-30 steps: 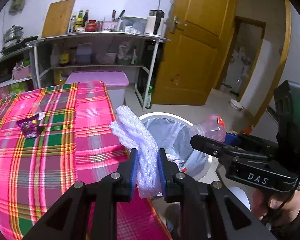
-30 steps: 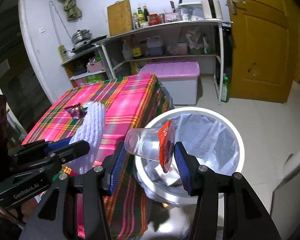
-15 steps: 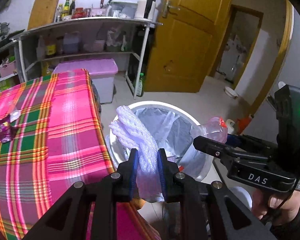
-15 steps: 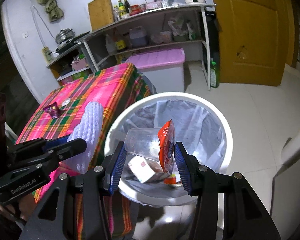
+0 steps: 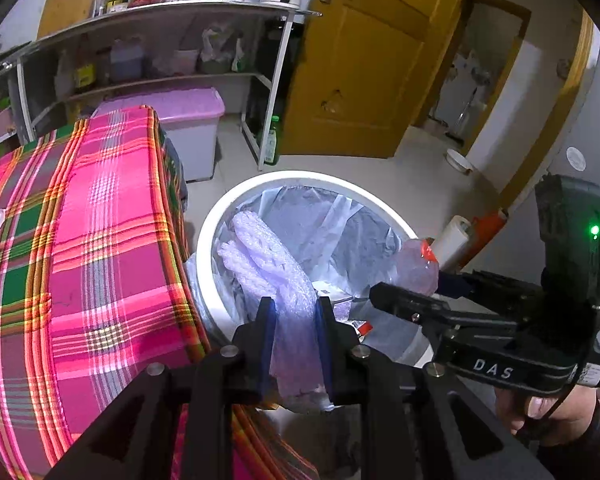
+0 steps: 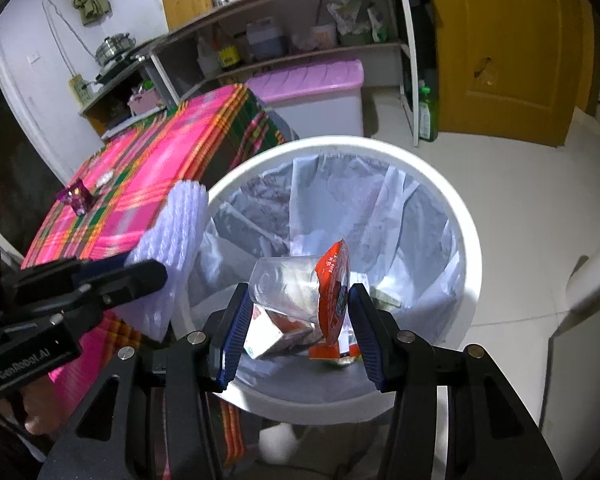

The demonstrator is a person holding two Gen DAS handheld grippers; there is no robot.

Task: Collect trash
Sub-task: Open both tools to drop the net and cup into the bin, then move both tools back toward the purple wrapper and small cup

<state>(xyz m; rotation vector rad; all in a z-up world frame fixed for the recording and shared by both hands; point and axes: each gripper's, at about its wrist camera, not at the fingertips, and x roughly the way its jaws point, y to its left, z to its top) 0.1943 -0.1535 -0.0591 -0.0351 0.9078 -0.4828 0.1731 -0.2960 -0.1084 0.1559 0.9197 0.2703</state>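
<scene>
My left gripper [image 5: 294, 308] is shut on a white foam net sleeve [image 5: 276, 264] and holds it over the near left rim of the white trash bin [image 5: 300, 178]. In the right wrist view that sleeve [image 6: 172, 248] hangs at the bin's [image 6: 472, 248] left edge. My right gripper [image 6: 296, 304] is shut on a clear plastic cup with a torn red foil lid [image 6: 296, 284], held over the bin's opening. That cup [image 5: 418, 264] also shows in the left wrist view. Cartons and wrappers [image 6: 268, 334] lie inside the bin's liner.
A table with a pink plaid cloth [image 5: 80, 240] stands left of the bin; a purple wrapper [image 6: 76, 196] lies on it. Behind stand a lilac-lidded storage box [image 6: 312, 92], metal shelves [image 5: 160, 40] and a yellow door [image 5: 360, 72]. A paper roll [image 6: 596, 268] lies on the floor at right.
Both grippers have sunk and moved from beside the table to over the bin, still carrying the foam sleeve and the cup. The bin now looks larger and closer.
</scene>
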